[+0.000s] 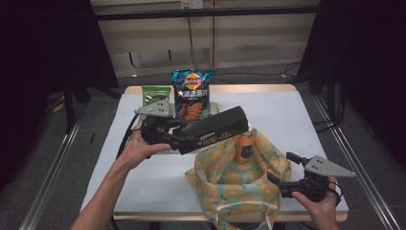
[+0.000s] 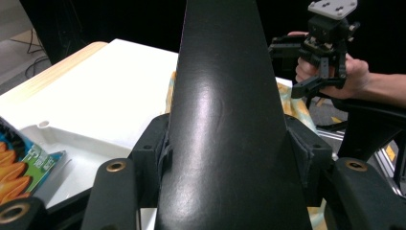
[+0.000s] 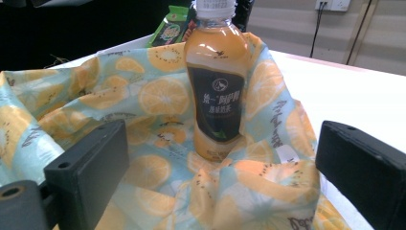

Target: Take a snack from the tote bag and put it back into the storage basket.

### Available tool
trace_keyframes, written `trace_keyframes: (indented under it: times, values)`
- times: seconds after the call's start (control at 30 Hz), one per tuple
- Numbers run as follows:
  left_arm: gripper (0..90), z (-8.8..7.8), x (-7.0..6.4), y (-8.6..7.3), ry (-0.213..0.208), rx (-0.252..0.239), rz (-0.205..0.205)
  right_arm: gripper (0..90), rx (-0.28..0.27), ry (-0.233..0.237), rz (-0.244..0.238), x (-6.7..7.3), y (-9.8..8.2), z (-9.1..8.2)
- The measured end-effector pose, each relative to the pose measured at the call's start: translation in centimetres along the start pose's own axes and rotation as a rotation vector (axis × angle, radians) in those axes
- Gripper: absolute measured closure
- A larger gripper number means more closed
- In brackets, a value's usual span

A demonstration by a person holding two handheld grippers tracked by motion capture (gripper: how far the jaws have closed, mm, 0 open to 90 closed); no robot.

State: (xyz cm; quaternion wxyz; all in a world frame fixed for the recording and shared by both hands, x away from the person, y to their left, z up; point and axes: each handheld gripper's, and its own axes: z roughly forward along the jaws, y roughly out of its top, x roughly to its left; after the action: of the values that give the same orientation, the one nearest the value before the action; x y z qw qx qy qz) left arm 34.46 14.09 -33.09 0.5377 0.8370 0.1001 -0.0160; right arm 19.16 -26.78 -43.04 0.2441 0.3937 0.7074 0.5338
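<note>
1. Evidently packing groceries: grips the box (image 1: 215,129) in the left gripper (image 1: 178,137), jaws closed tight on its near end, with the long side running out ahead between them.
2. Holds that box tilted, far end raised, just above and behind the bag (image 1: 225,184). Probably so, to slide it in endwise rather than flat across the opening.
3. Hangs off the table (image 1: 292,115), touching nothing but the jaws, as far as can be told; looks close to the bottle (image 1: 245,143) in the high view, though contact cannot be judged.
4. Stands upright inside the bag, that bottle, cap up, cloth bunched around its base. Leaves room beside it, likely meant for the box.
5. Waits at the bag's near right edge with the right gripper (image 1: 277,184): jaws spread wide, nothing between them but air, cloth lying below and ahead. Seems placed there to pinch the rim and steady or widen the mouth.
6. Calls for care next: could knock the bottle over if lowered too near it, or catch a limp fold.
7. Leaves chips (image 1: 192,93) and a green packet (image 1: 155,95) at the far edge of the table, well apart from the bag, presumably next in line.
</note>
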Motion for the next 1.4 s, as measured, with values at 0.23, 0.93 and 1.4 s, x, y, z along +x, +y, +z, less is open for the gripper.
trace_keyframes:
  times: [0.23, 0.93, 1.4]
  values:
    - [43.3, -0.5, 0.6, -0.6, 0.017, 0.021, 0.007, 0.0, -0.007, 0.037, -0.015, 0.0, -0.1, 0.1]
    - [43.3, -2.1, 4.4, -1.9, 0.111, 0.076, -0.013, 0.5, -0.021, 0.024, -0.039, 0.8, -0.1, -0.1]
    - [43.3, -2.6, 6.9, -2.6, 0.144, 0.105, -0.010, 0.6, -0.018, 0.028, -0.030, 0.6, -0.3, 0.0]
